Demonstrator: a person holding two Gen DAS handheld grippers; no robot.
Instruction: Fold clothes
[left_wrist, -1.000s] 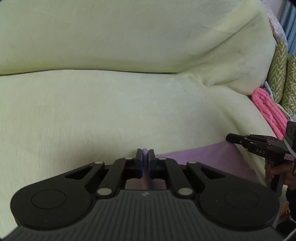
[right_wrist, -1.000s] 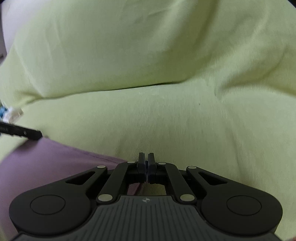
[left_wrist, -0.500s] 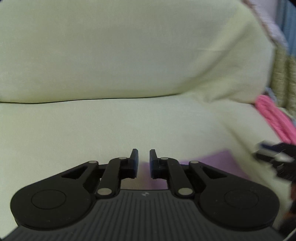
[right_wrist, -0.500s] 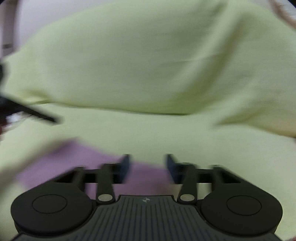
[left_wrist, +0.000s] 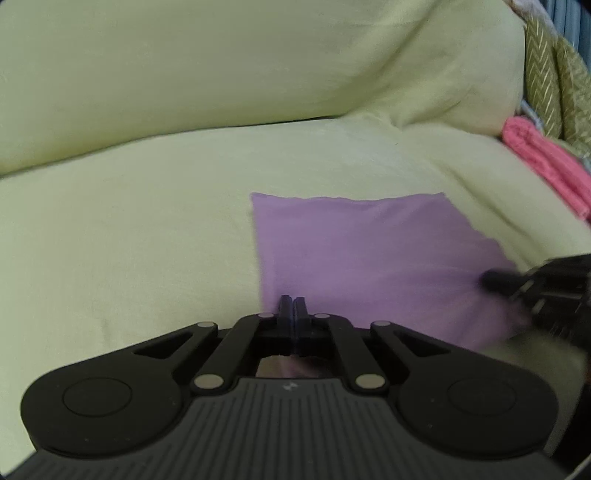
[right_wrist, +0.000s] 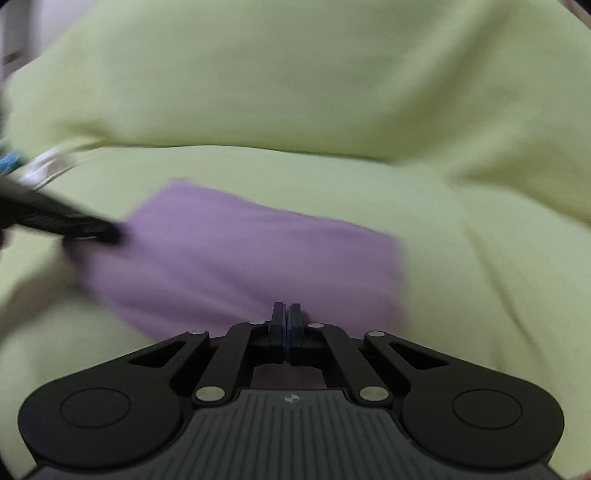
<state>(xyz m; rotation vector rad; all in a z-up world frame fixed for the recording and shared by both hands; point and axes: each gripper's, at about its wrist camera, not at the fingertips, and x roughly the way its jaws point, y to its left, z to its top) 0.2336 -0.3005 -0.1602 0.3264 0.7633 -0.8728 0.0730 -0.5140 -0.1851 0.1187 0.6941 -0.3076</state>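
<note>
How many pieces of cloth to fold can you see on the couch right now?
2. A purple cloth lies flat on the yellow-green cover, in front of both grippers. A pink one sits at the right edge beside the patterned cushions. More may lie out of frame.

Both wrist views look steeply down, close over one purple cloth.

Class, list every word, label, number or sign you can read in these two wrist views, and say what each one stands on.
No words or numbers can be read.
Left gripper: a small pale emblem on its ribbed body, a sign and no letters.
Right gripper: the same small emblem on its ribbed body, no letters.
Purple cloth, pink cloth, green cover: no print or label shows.
</note>
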